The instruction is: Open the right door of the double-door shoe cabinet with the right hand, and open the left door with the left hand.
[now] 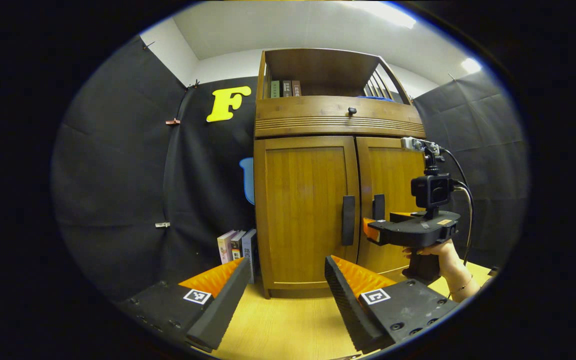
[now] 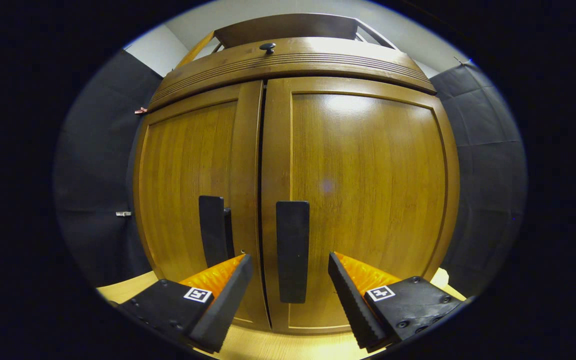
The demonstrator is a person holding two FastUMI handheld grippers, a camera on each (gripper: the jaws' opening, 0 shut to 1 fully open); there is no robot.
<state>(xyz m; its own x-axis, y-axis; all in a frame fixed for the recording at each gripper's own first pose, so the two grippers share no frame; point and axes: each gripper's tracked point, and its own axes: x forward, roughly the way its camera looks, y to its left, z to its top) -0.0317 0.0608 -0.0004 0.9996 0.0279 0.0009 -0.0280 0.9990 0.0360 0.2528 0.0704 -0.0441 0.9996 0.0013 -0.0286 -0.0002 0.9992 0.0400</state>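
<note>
In the left gripper view, the shoe cabinet (image 1: 338,170) stands at the centre of the frame on a light wooden floor (image 1: 288,325), both doors closed; the left door (image 1: 305,215) carries a dark vertical handle (image 1: 348,220) near its right edge, and the right door (image 1: 390,200) has its own handle (image 1: 378,206) just beside it. The left gripper (image 1: 288,295) sits at the bottom of the frame with its jaws spread wide and nothing between them, well short of the cabinet. At centre right, the right gripper (image 1: 370,230), held by a hand (image 1: 440,252), reaches to the right door's handle. A few books (image 1: 238,247) lean at the cabinet's lower left. In the right gripper view, the closed doors fill the centre of the frame; the right gripper (image 2: 290,272) has its jaws released, and the right door's handle (image 2: 292,250) stands between the fingers without either visibly pressing on it. The left door's handle (image 2: 213,230) is just left of it.
</note>
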